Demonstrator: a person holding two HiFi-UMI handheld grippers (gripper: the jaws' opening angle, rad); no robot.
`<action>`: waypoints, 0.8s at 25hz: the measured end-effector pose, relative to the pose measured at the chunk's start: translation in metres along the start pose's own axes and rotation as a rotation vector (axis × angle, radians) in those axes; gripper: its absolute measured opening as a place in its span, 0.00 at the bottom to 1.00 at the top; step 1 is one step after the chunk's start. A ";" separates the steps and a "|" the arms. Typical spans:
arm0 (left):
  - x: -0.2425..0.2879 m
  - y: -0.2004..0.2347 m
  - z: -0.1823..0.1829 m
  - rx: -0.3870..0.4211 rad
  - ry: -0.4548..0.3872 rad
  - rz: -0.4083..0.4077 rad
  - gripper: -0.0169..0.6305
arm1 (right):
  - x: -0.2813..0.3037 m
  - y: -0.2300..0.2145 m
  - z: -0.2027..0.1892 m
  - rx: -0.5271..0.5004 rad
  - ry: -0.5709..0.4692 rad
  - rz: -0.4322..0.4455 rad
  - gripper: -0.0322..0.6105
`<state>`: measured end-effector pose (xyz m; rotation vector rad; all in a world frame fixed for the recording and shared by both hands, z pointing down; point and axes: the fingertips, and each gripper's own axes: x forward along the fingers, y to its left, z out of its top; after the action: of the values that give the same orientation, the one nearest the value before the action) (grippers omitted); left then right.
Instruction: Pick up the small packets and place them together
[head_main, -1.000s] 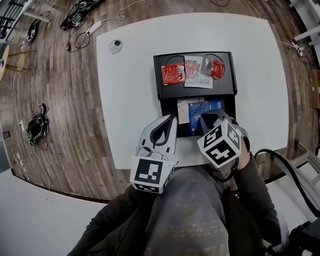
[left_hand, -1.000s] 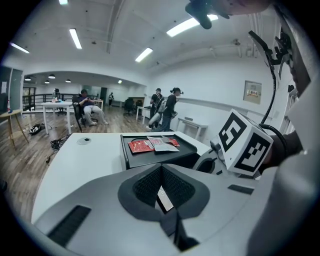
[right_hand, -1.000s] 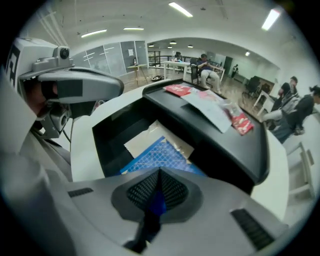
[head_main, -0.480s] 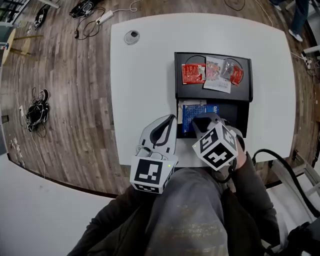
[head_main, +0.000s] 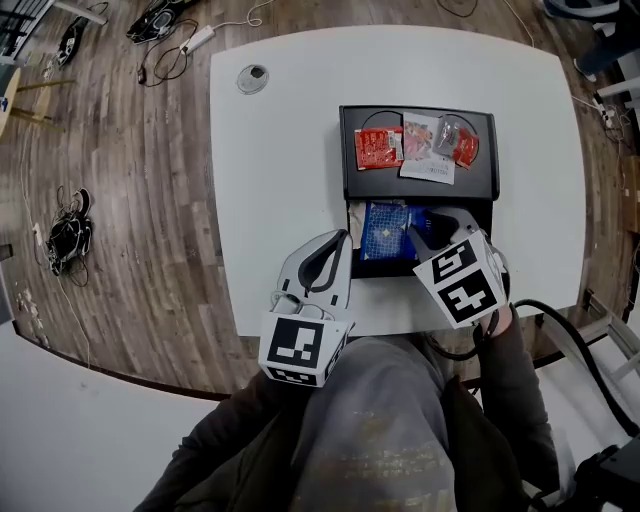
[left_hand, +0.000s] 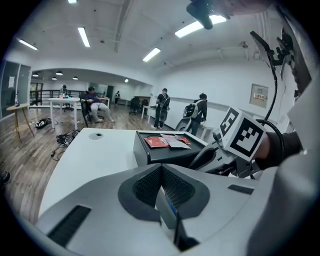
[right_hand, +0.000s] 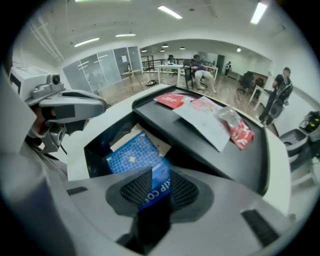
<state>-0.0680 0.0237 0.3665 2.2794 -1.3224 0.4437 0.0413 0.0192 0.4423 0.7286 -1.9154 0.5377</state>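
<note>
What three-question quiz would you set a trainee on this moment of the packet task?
1. Pick one: which packet lies between the jaws of the right gripper? A a green one, B the blue packet, C a yellow one.
2. True or false: the red packets lie on the bare table.
3. How many red packets lie on top of the black box?

Key
1. B. The jaws have just been opening, and the packet is between them.
2. False. They lie on top of the box.
3. Two.
</note>
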 end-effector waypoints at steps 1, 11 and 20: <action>0.001 -0.001 0.001 0.002 0.000 -0.005 0.01 | -0.001 -0.006 -0.003 0.006 0.016 -0.023 0.21; 0.007 0.002 0.004 0.006 0.009 -0.015 0.01 | 0.009 -0.016 -0.009 0.113 0.020 0.012 0.32; 0.012 0.005 0.003 -0.005 0.020 -0.007 0.01 | 0.009 -0.013 -0.007 0.095 -0.026 0.045 0.22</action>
<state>-0.0665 0.0110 0.3711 2.2689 -1.3035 0.4594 0.0513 0.0121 0.4535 0.7583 -1.9441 0.6539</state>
